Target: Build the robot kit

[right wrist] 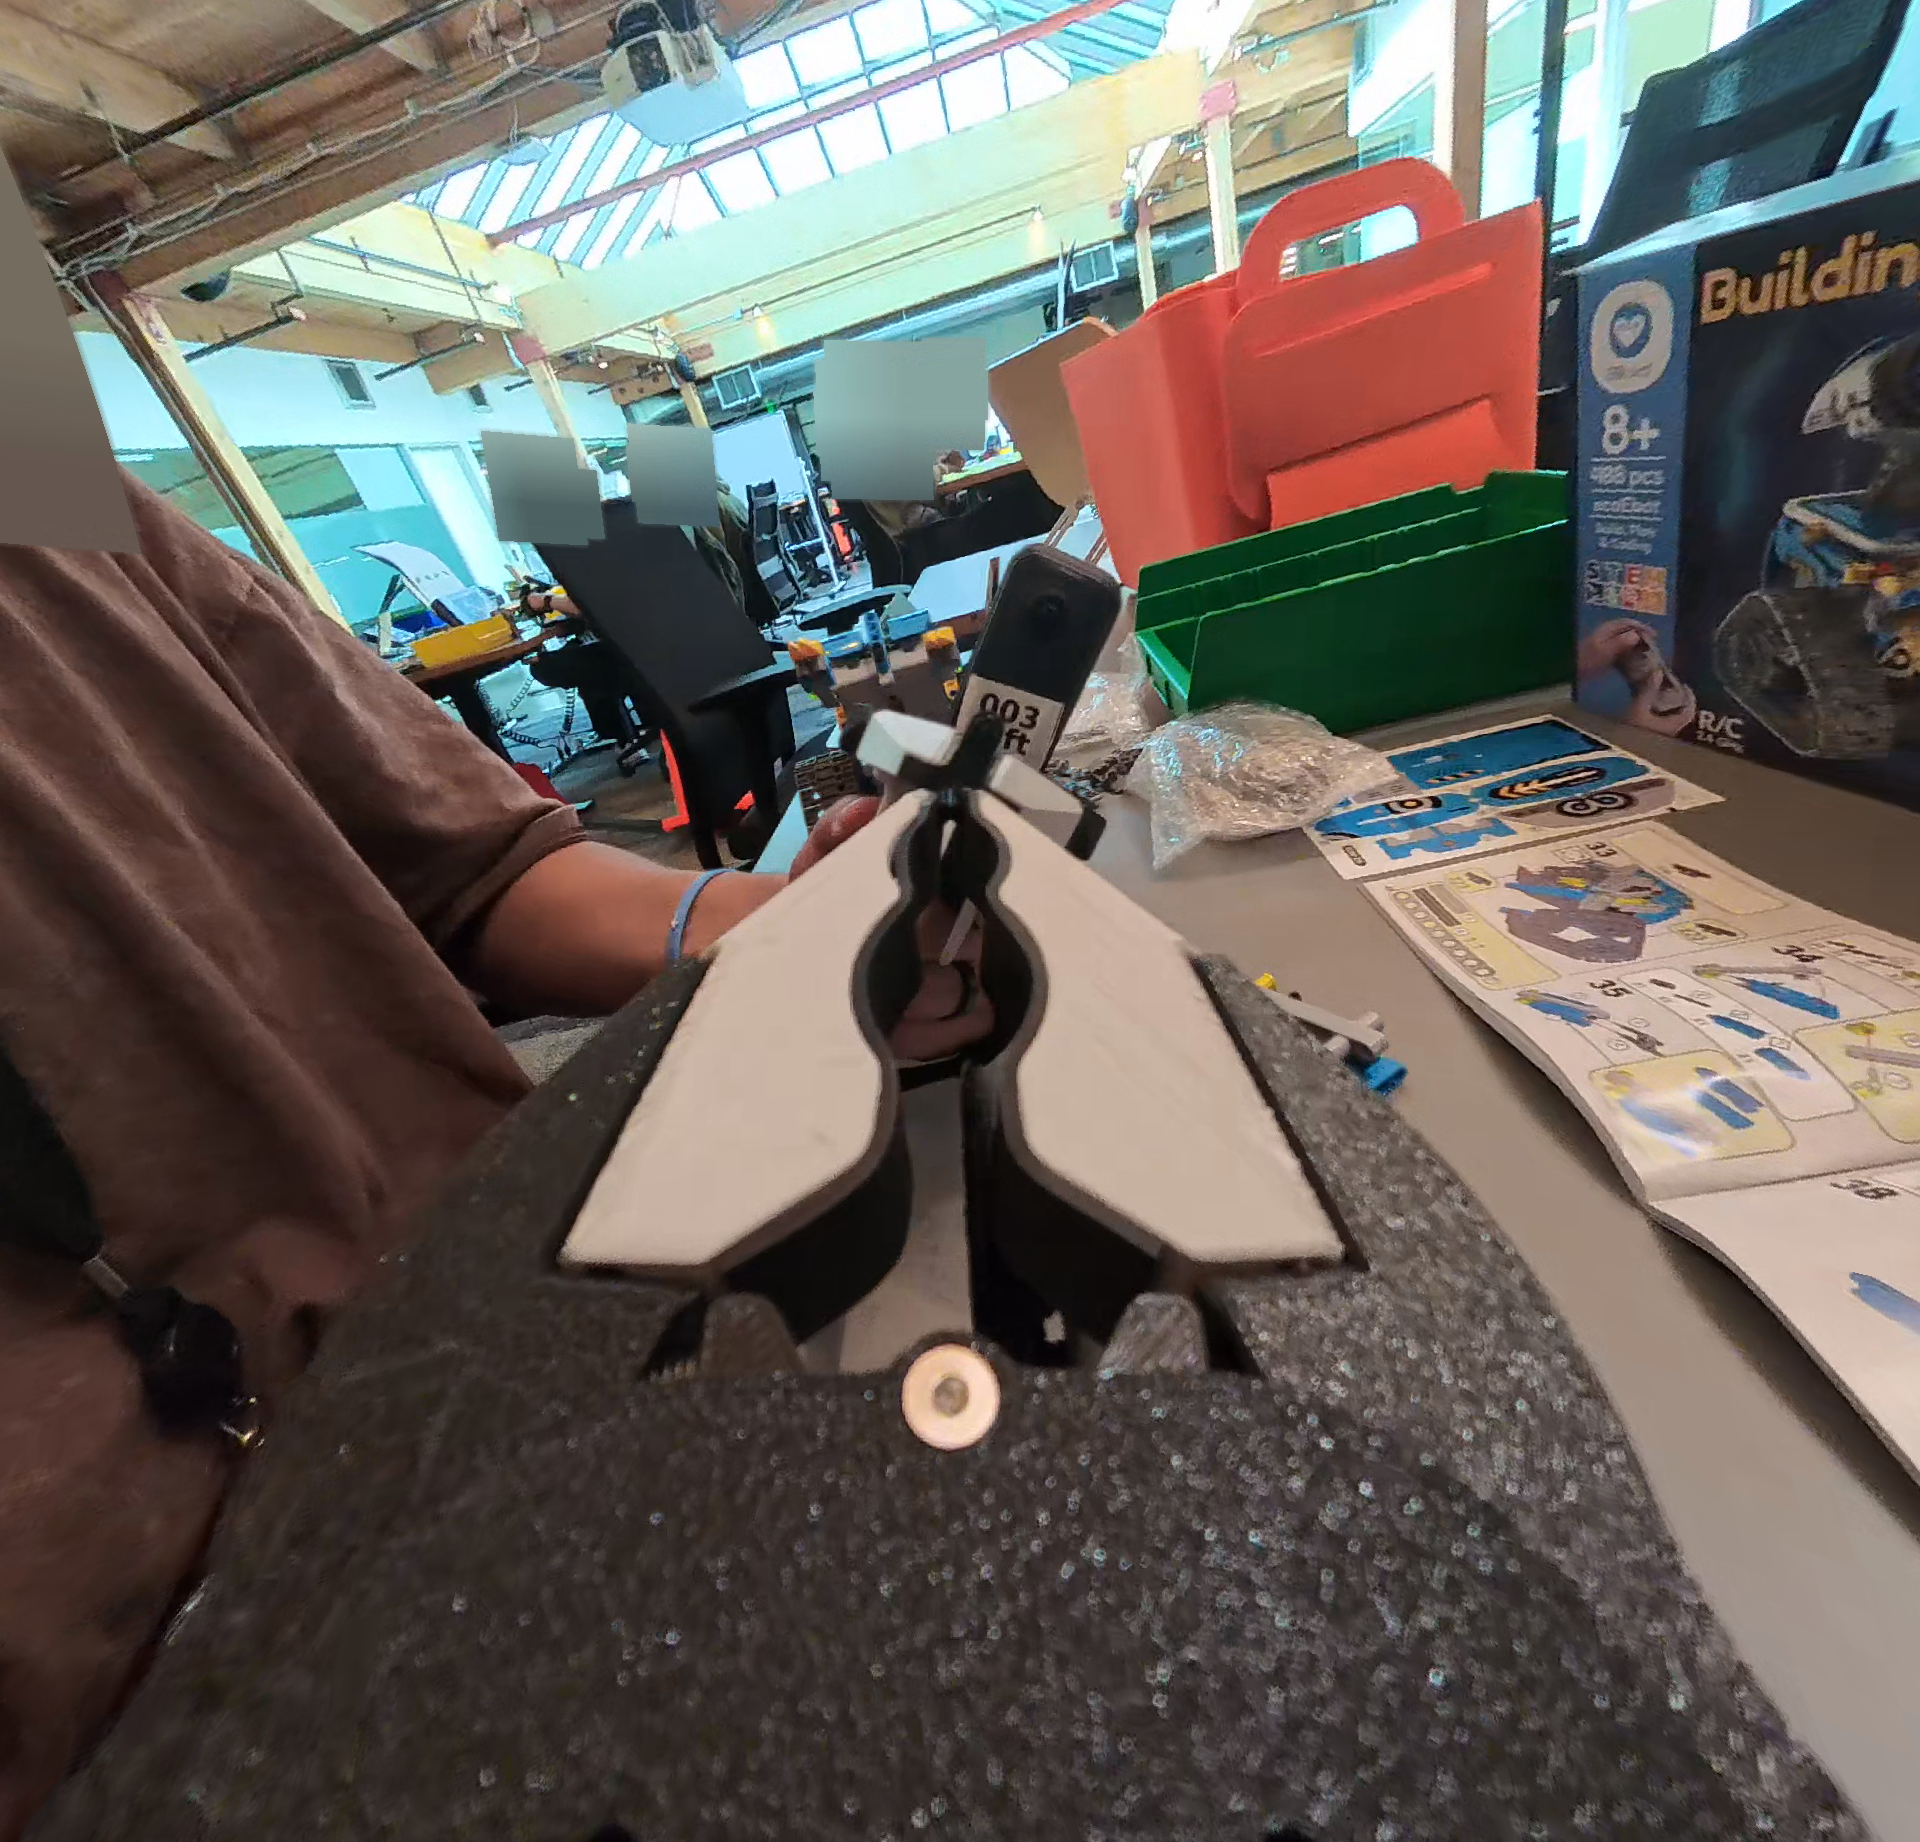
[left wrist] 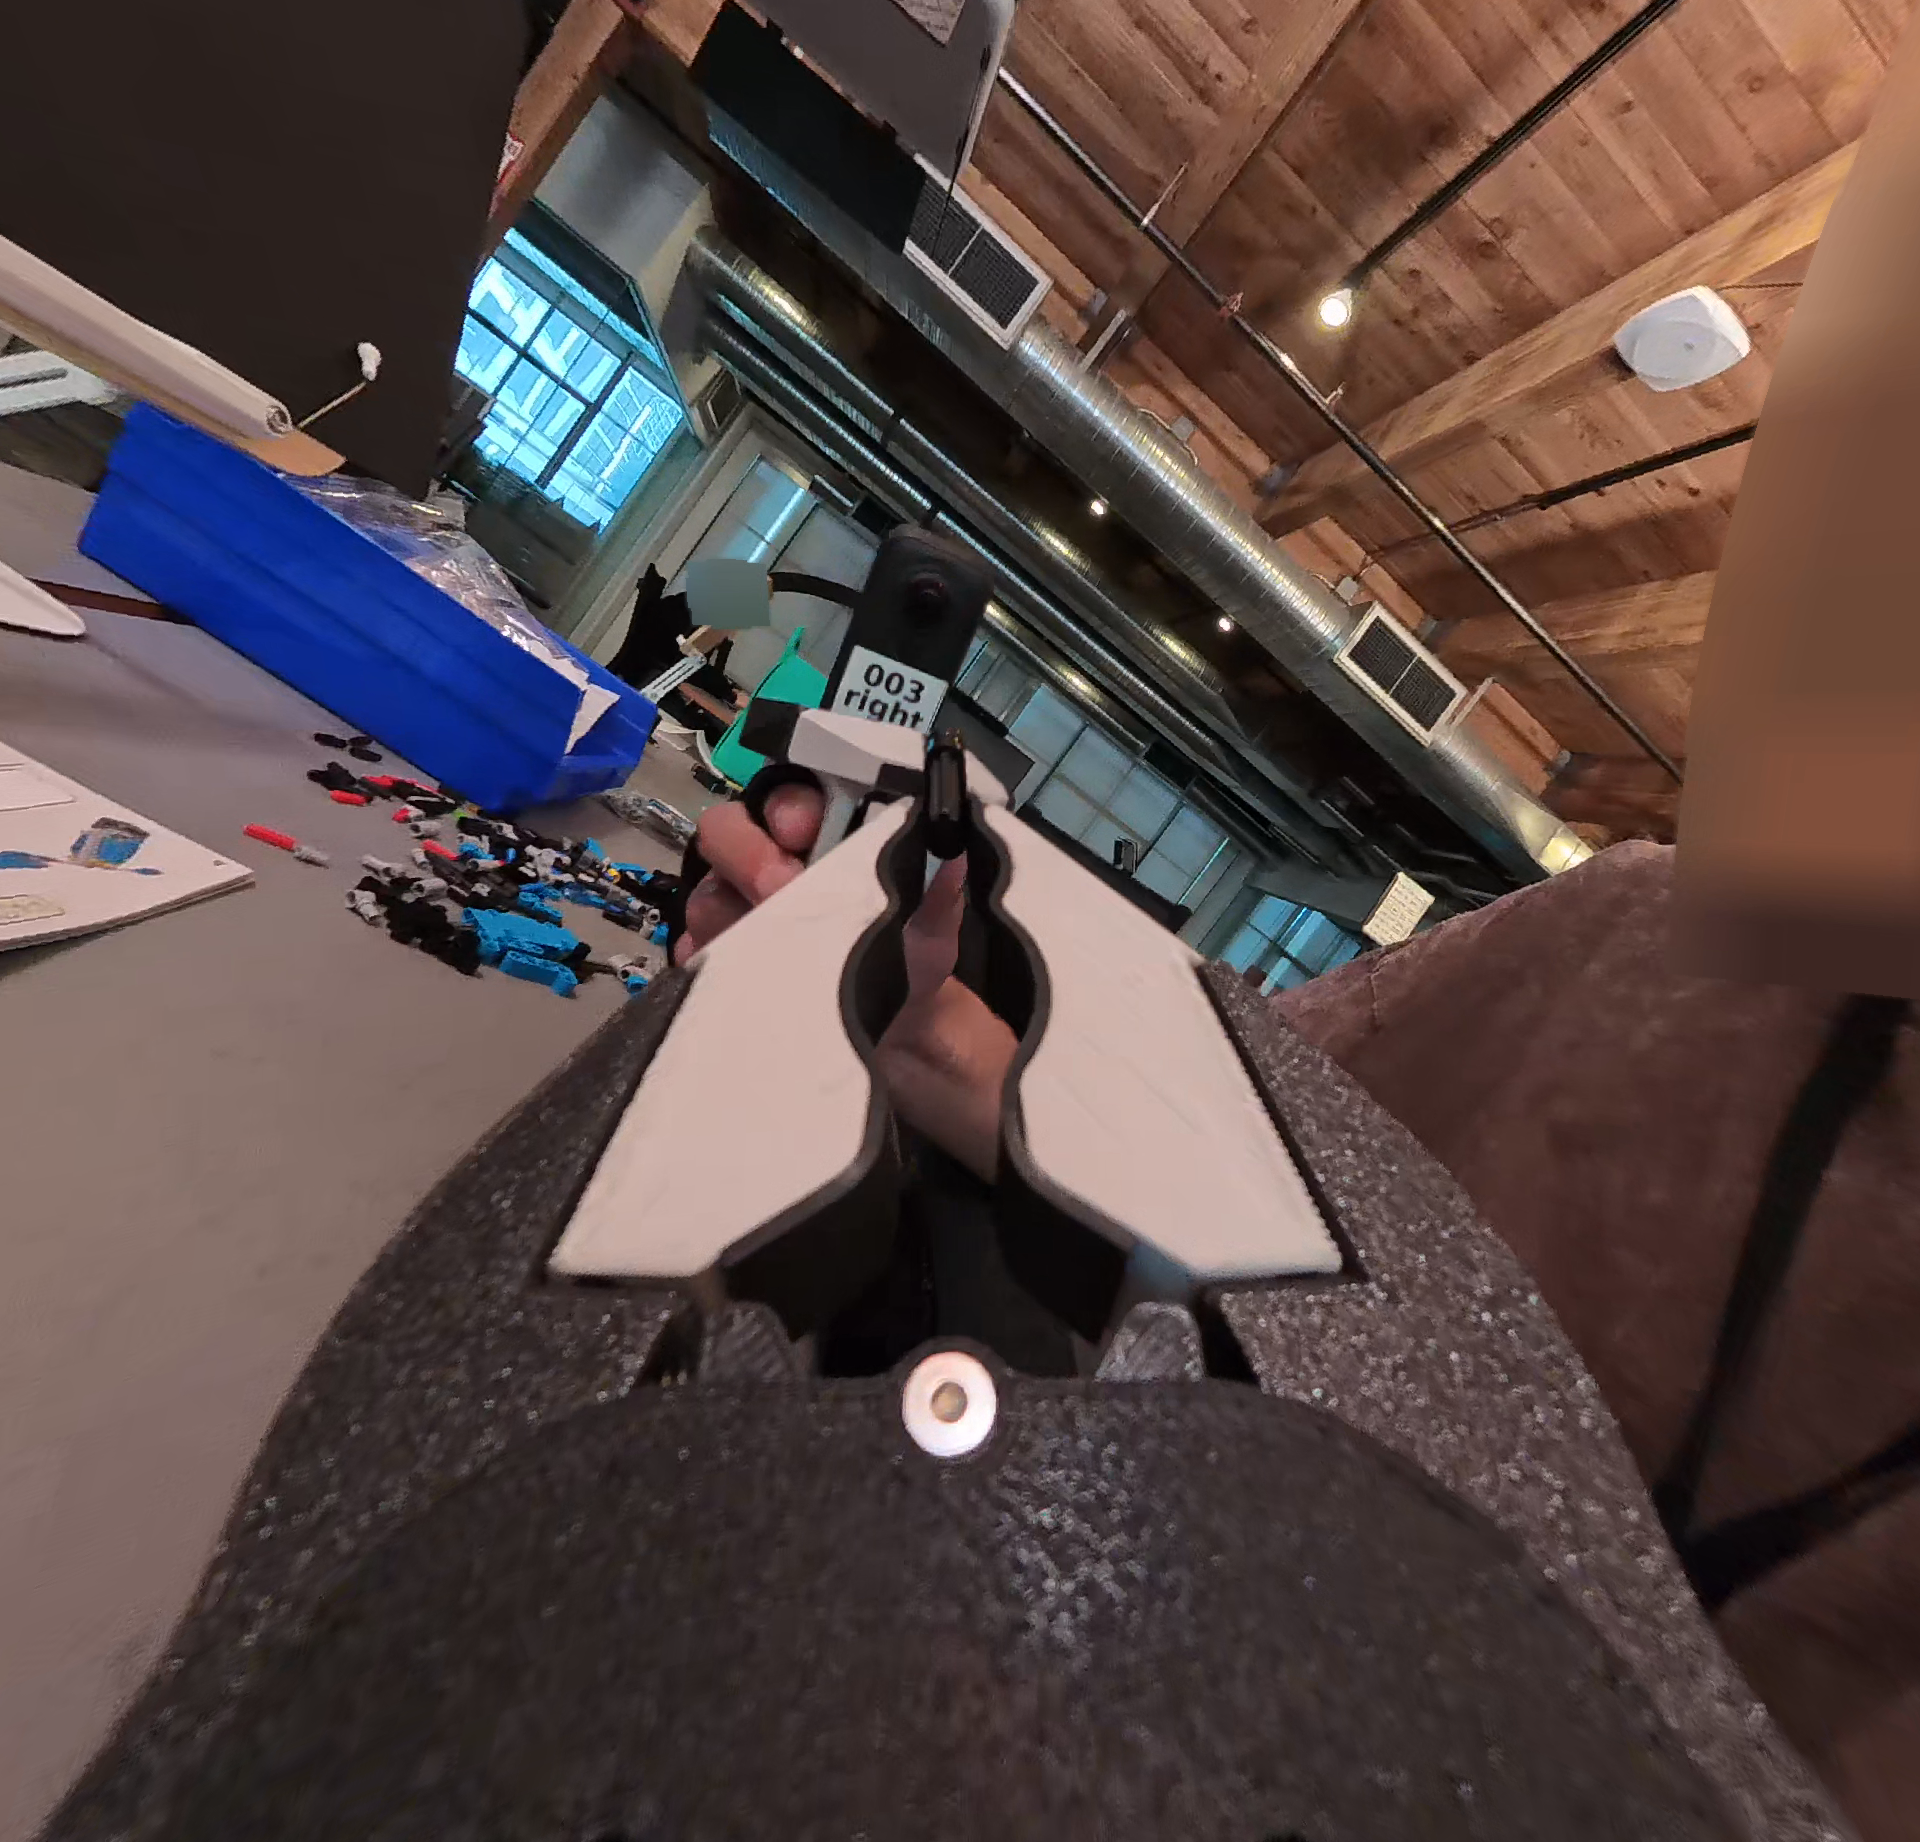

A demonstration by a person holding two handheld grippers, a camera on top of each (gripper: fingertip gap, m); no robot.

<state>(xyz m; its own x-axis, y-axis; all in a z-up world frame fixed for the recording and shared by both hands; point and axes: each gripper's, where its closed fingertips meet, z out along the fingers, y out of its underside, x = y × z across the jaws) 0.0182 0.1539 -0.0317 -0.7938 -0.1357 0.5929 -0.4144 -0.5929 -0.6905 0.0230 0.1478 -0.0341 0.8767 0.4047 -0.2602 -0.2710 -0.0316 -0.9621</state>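
Left wrist view first: your left gripper (left wrist: 943,826) has its jaws closed down on a small black pin (left wrist: 943,793), nipped right at the tips, pointing up toward the wooden ceiling. Straight behind it sits your right gripper (left wrist: 883,753) with your hand (left wrist: 758,857) wrapped round its handle, tips nearly meeting the pin. Off to the left on the grey bench (left wrist: 260,1117) you've got a scatter of loose building pieces (left wrist: 499,899), blue, black and a few red, with a blue bin (left wrist: 353,618) lying behind them and crinkly plastic inside it. The corner of an instruction booklet (left wrist: 94,867) pokes in at the left edge.

Right wrist view: your right gripper (right wrist: 948,805) is also pinched nearly shut, on something thin and dark at the tips. Looks like the same pin, but from here I honestly can't tell for sure. The left gripper (right wrist: 935,753) faces you head on, touching or just about touching tip to tip. This side shows stuff the other one doesn't: the open instruction booklet (right wrist: 1621,1003) spread on the bench to the right, a sticker sheet (right wrist: 1496,795) above it, a crumpled plastic bag (right wrist: 1236,774), a green bin (right wrist: 1361,618), an orange tote (right wrist: 1320,379) behind that and the kit's box (right wrist: 1756,483) at far right. A small grey and blue assembly (right wrist: 1351,1049) lies just beside your right finger.
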